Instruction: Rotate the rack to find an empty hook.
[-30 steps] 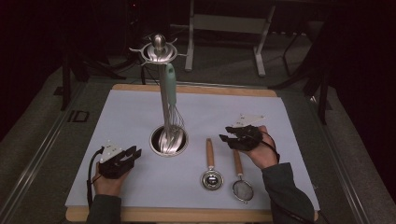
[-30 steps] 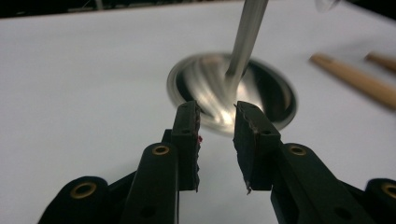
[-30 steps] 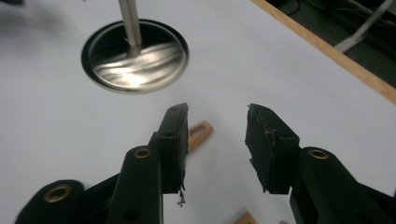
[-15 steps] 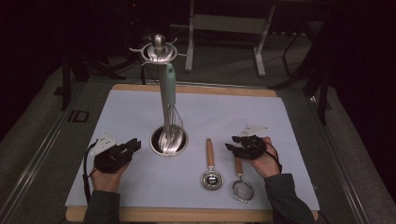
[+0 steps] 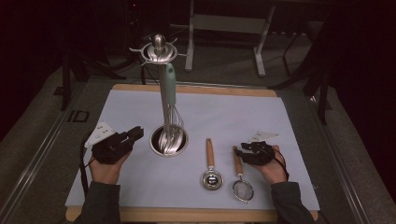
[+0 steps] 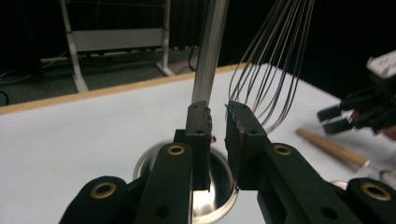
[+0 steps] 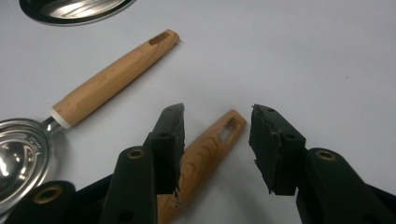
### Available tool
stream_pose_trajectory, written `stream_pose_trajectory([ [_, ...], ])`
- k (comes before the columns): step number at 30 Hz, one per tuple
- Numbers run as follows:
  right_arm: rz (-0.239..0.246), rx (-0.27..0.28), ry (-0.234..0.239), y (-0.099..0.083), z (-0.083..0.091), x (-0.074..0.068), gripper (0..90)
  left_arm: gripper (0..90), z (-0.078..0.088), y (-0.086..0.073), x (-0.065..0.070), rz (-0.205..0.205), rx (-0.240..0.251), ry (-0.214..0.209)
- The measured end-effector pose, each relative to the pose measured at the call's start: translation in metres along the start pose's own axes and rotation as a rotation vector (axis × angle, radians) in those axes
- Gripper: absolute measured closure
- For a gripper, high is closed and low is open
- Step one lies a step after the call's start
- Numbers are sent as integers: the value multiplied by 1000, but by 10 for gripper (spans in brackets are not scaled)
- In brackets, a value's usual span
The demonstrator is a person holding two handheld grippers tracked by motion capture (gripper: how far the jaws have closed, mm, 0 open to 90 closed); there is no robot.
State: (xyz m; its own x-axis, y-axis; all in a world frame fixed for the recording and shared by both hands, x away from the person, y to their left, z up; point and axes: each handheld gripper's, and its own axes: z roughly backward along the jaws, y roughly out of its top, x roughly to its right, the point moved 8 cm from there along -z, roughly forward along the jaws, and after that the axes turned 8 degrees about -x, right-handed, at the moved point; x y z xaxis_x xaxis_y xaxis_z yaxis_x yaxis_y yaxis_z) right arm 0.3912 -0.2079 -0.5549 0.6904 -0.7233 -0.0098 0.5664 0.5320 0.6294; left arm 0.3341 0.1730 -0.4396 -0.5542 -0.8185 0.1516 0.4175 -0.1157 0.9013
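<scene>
A steel utensil stand [image 5: 169,140] rises from a round base to a ring of hooks, and a whisk [image 5: 169,86] with a mint-green handle hangs on it. Right of it lie a wooden-handled measuring spoon [image 5: 210,156] and a wooden-handled strainer [image 5: 238,163]. My left gripper [image 5: 136,133] hovers just left of the base; its jaws have just been closing to a narrow gap with nothing between them [image 6: 218,109]. My right gripper [image 5: 240,151] is low over the strainer's handle [image 7: 205,149]; its jaws have just been opening and straddle the handle without touching [image 7: 217,112].
A white mat [image 5: 233,116] covers a wooden board [image 5: 196,88] on a dark table. The stand's pole [image 6: 210,51] and the whisk's wires [image 6: 271,60] are right in front of my left jaws. Metal frame legs [image 5: 224,23] stand behind the table.
My left gripper has lifted off the mat and its jaws have narrowed. My right gripper has come down and towards the front, onto the strainer's handle, with its jaws wider.
</scene>
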Motion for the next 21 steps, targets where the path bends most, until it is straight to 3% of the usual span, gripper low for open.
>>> stream_pose_trajectory([
  [7,-28,-4,1,-11,-2,5,549,849,10,23,5,-5,58,-12],
  [12,-48,5,-9,-17,1,10,551,871,16,39,11,-53,105,-3],
  [14,-52,-1,-36,-20,2,13,551,889,17,49,14,-83,133,12],
  [20,-55,-5,-44,-23,2,13,549,898,20,66,21,-94,172,-4],
  [21,-48,-6,-49,-24,1,13,549,898,22,74,24,-104,197,-5],
])
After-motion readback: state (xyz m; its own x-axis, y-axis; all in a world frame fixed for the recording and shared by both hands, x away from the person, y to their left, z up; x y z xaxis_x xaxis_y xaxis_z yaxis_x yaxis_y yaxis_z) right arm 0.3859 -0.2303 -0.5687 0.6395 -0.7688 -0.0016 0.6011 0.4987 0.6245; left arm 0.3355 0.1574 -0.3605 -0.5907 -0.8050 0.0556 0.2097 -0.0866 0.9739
